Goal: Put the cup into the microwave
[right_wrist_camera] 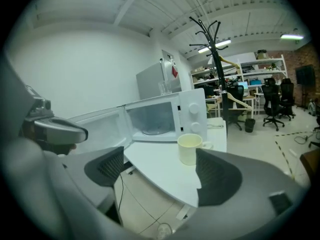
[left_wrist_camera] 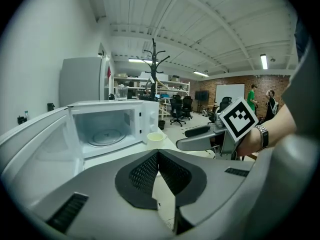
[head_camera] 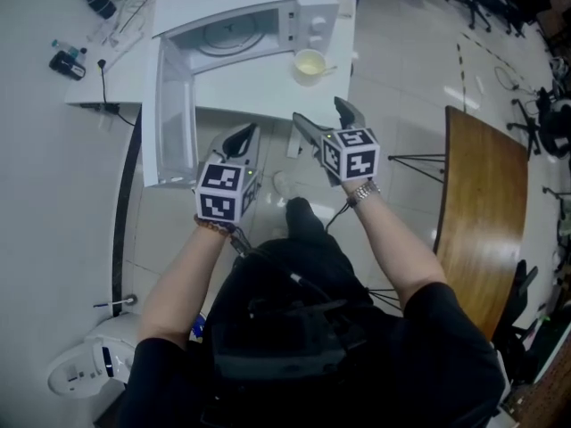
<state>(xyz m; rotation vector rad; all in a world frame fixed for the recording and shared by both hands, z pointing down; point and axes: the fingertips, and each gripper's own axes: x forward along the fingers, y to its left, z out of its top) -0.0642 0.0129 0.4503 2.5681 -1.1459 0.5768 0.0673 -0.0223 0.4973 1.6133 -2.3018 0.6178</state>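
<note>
A pale yellow cup (head_camera: 310,64) stands on the white table (head_camera: 241,96) in front of the microwave's control panel, also seen as the cup (right_wrist_camera: 190,148) and the cup (left_wrist_camera: 155,137). The white microwave (head_camera: 259,25) has its door (head_camera: 174,123) swung wide open and its turntable bare. My right gripper (head_camera: 322,122) is open and empty, short of the table edge, with the cup ahead between its jaws' lines. My left gripper (head_camera: 243,141) is shut with nothing in it, near the open door's edge.
A wooden table (head_camera: 482,212) stands at the right. Office chairs and cables (head_camera: 508,7) lie at the back right. Small dark items (head_camera: 71,61) sit at the white table's left end. A white device (head_camera: 89,364) rests on the floor at lower left.
</note>
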